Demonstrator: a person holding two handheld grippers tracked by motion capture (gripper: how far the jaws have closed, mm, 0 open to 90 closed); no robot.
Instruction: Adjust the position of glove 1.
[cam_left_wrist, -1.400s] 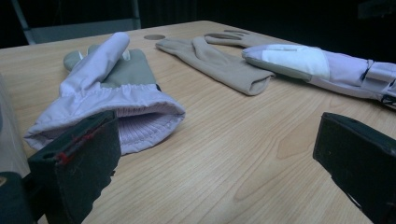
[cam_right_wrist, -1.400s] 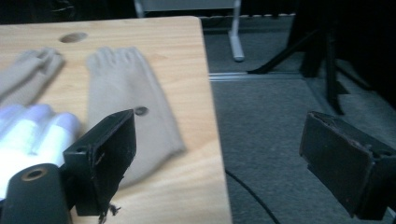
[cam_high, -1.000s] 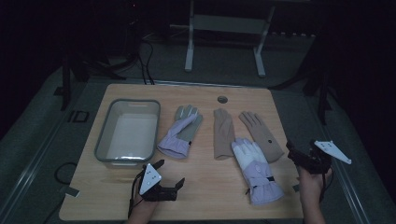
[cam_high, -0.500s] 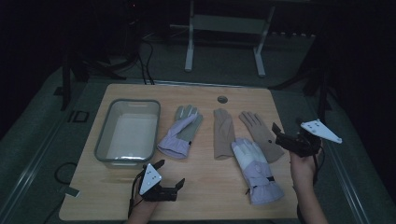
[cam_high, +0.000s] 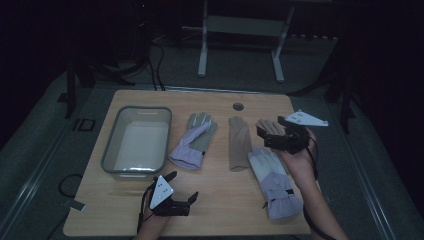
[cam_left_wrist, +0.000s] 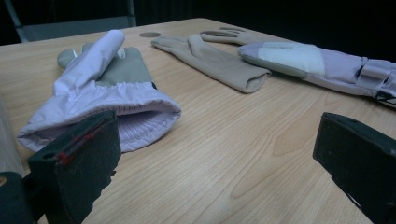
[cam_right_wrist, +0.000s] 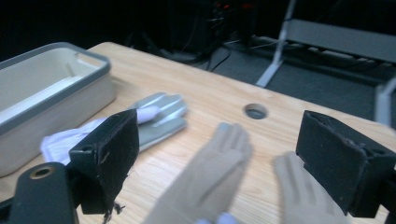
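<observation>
While both gape wide and empty, left tongs (cam_high: 181, 199) near table edge, right tongs (cam_high: 272, 135) above tan gloves (cam_high: 240, 142).

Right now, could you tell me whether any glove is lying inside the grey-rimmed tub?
No, the grey-rimmed tub holds nothing, and the nearest lilac glove lies on the table beside it.

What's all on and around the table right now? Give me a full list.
bin: one, grey-rimmed, pale inside, empty, table's left.
lilac gloves: two, one beside the bin, one at the near right.
tan gloves: two, one mid-table, one partly under the right gripper.
table: one, light wood, round hole at the far edge.
metal stand: one, grey, on the floor behind.
left gripper: black, jaws open, near edge.
right gripper: black, jaws open, above the tan gloves.
</observation>
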